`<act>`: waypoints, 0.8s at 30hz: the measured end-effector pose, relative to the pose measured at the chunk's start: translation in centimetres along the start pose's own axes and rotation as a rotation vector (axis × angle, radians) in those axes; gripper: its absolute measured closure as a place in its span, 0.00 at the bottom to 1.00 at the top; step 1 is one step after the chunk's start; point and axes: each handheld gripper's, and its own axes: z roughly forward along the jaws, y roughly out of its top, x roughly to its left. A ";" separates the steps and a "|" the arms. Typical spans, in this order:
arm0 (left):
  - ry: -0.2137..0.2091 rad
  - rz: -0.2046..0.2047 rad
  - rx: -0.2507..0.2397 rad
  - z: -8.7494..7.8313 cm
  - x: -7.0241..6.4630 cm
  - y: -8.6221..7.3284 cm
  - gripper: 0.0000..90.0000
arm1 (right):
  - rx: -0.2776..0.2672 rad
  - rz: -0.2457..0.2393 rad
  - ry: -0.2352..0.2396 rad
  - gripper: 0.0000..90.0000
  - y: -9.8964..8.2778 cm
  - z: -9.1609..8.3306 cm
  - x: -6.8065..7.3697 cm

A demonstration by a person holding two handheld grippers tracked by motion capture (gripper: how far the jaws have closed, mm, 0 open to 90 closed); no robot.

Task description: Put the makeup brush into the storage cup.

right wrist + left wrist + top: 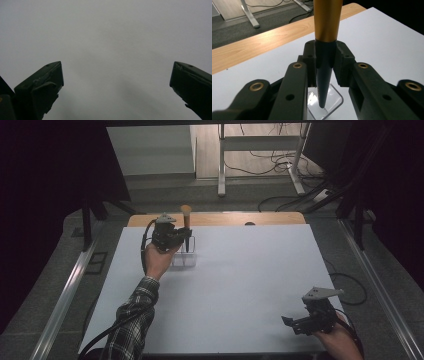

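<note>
Left gripper view: left claw (325, 58) clamped on upright brush (325, 50), tip straight down at 6 o'clock into clear holder (335, 100); right claw (115, 85) wide, empty.

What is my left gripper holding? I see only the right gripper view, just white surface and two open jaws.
Observer: The left gripper is shut on a brush with a gold and black handle.
Operator: Is the brush upright?
Observer: Yes, its dark pointed end goes down into a clear holder.
Operator: Where is that holder?
Observer: On the white table, at its far left part, while your right gripper rests at the near right.
</note>
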 end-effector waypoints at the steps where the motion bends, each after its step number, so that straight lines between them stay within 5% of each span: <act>1: 0.002 0.000 0.001 0.0 0.0 -0.1 0.83 | 0.000 0.000 0.000 0.00 0.0 0.0 0.0; 24: 0.019 0.004 0.036 1.1 0.0 -1.8 0.82 | 0.010 -0.008 0.004 0.00 0.0 0.1 0.0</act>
